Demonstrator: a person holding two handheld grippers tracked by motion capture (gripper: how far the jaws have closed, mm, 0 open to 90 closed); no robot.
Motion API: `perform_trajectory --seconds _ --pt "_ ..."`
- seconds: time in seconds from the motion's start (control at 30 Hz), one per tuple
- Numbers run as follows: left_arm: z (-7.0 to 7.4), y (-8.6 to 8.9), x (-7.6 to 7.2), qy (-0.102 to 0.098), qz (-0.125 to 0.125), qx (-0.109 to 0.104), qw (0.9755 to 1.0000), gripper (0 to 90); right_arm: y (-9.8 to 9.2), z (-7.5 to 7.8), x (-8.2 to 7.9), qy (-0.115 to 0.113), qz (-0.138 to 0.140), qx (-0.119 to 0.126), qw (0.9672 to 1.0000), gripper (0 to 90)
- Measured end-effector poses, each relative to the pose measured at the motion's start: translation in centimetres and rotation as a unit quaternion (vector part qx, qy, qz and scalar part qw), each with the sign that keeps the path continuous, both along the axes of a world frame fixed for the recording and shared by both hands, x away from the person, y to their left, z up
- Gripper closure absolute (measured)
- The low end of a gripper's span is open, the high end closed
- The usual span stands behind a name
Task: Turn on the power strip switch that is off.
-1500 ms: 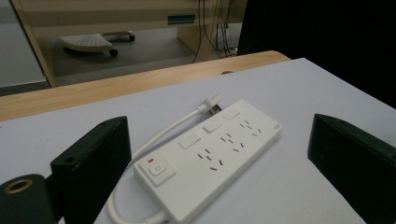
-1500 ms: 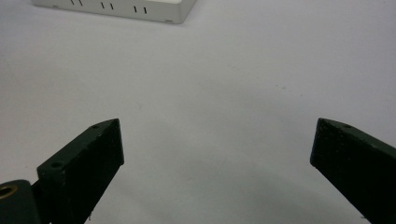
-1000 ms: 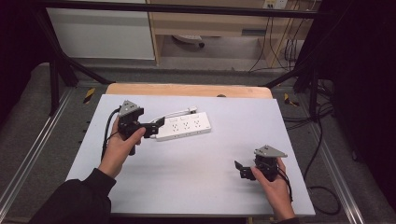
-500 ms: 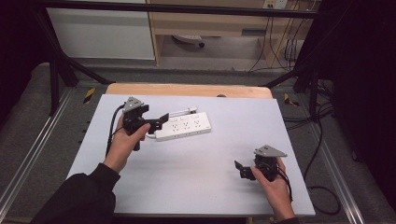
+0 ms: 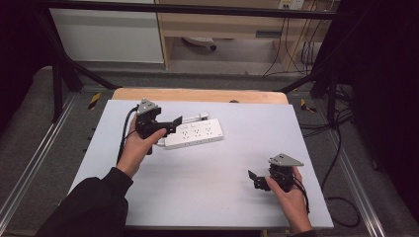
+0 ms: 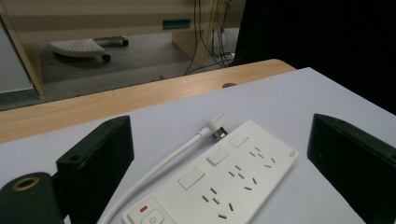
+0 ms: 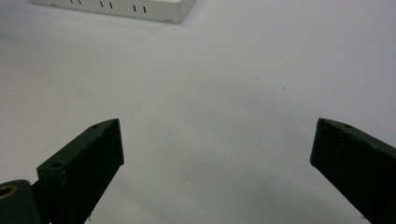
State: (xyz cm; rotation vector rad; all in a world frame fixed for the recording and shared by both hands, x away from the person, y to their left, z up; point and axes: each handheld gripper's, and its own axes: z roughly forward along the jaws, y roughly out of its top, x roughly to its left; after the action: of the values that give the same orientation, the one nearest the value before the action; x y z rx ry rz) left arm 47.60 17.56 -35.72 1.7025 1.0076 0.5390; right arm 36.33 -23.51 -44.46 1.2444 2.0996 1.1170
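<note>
2 grippers held low, jaws spread.

White power strip lies flat, sockets up, on the table's far-left part, red-marked switch at its left end, white cord running alongside to a plug lying loose by its far edge.

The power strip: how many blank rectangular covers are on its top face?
3. On the power strip they run in a row along the cord side: one near the red-marked switch, one in the middle, one at the far end. None seems hidden.
</note>
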Motion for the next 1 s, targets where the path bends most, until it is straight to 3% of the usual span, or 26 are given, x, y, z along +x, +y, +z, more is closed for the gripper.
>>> perform_trajectory --seconds 0.5,1.0 --pt "-0.6 -0.3 1.5 0.007 0.014 -0.005 0.9999 8.2 0.1 0.0 -0.1 0.000 0.004 -0.004 1.0000 3.2" --pt "-1.5 -0.5 2.9 0.023 0.020 0.004 0.9995 6.0 0.2 0.0 -0.1 0.002 0.006 -0.001 1.0000 3.1"
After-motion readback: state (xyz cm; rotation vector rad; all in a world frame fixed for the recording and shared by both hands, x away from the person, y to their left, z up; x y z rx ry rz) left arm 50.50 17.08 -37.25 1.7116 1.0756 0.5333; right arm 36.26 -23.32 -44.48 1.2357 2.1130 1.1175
